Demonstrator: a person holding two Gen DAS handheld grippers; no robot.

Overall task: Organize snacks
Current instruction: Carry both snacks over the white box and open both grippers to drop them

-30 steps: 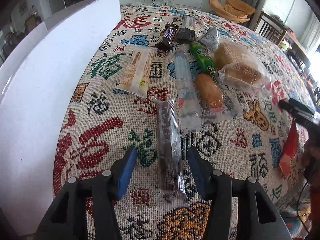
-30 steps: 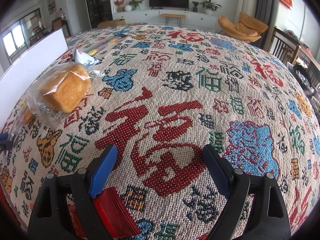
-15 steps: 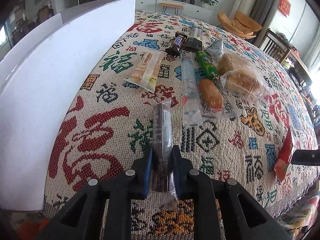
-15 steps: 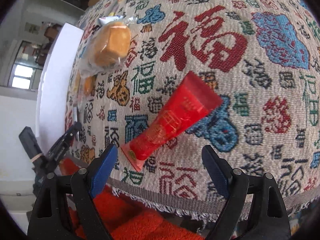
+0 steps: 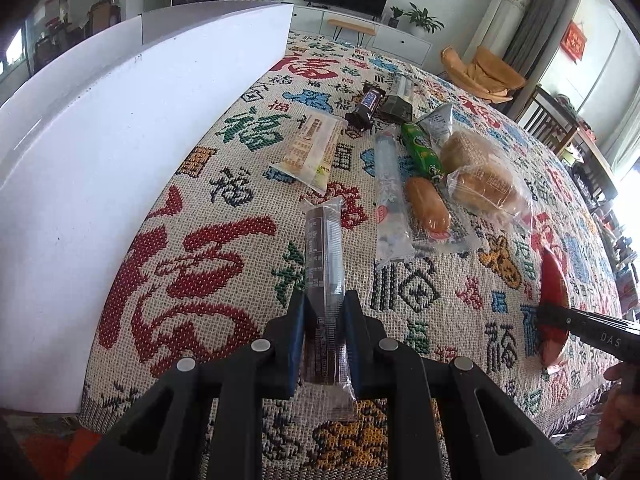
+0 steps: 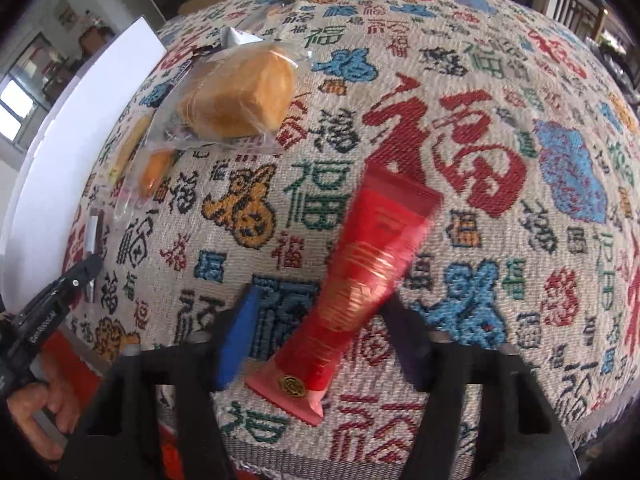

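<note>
My left gripper (image 5: 322, 324) is shut on a long dark brown snack bar in a clear wrapper (image 5: 322, 264), whose far end rests on the patterned tablecloth (image 5: 192, 280). My right gripper (image 6: 320, 320) is open, its jaws on either side of a red snack packet (image 6: 368, 264) that lies on the cloth; the packet does not touch either jaw that I can see. The red packet (image 5: 554, 292) and the right gripper also show at the right of the left wrist view. A row of snacks lies beyond: a cream packet (image 5: 310, 148), a clear tube (image 5: 388, 184), a wrapped sausage bun (image 5: 428, 204), bagged bread (image 5: 484, 184).
A white board (image 5: 100, 140) stands along the table's left edge. A green packet (image 5: 422, 152), a chocolate bar (image 5: 366, 106), a dark packet (image 5: 398, 98) and a silver sachet (image 5: 440, 122) lie at the far end. The table's front edge is close below both grippers.
My left gripper closed on the brown bar and holds it. My right gripper came down over the red packet and its jaws have narrowed around it.
</note>
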